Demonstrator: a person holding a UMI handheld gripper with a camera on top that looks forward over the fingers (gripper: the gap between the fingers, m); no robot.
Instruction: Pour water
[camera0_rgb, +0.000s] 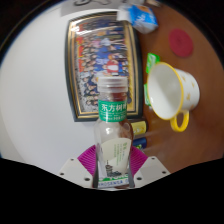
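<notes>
Your gripper (112, 162) has hold of a clear plastic bottle (113, 135): both pink pads (88, 158) press on its lower body, the fingers closed to about the bottle's width. The bottle stands upright between them, its cap (110, 82) on, over the white table (35, 95). Its green and white label (113, 108) bears Chinese characters; the smaller print lower down is too fine to read.

Just beside the bottle, to its right, a white cup with a yellow rim and handle (172, 92) lies tipped, its mouth turned toward the bottle. Beyond the bottle lies a framed picture (100, 60), partly hidden by the cap. Farther off sit a red disc (180, 42) and a blue-and-white packet (143, 18), hard to make out.
</notes>
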